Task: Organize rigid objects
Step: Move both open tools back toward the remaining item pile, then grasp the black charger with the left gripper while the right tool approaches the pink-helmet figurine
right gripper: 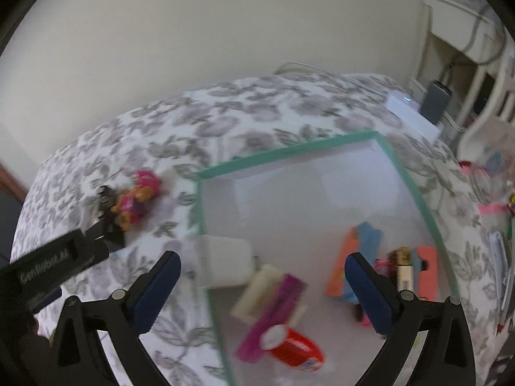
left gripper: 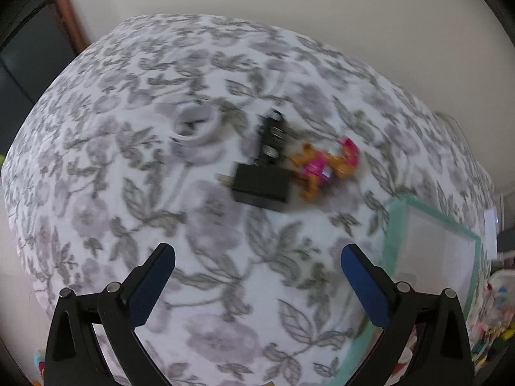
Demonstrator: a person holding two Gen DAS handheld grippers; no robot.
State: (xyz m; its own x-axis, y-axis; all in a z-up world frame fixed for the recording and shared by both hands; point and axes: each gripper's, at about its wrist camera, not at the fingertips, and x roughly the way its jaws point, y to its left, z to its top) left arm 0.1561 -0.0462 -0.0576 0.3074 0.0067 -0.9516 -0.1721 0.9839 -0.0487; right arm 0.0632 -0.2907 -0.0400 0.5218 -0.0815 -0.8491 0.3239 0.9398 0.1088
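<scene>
Floral tablecloth (left gripper: 206, 257) beneath both spread-open tools (left gripper: 257, 267) (right gripper: 262, 273), cream wall (right gripper: 193, 32) behind.

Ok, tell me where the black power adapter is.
In the left wrist view, the black power adapter lies mid-table on the floral cloth, touching the orange toy figure.

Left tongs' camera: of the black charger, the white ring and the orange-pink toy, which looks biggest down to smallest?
1. black charger
2. and 3. unsure: white ring and orange-pink toy look about alike; the picture is blurred, and the ring lies farther off.
</scene>
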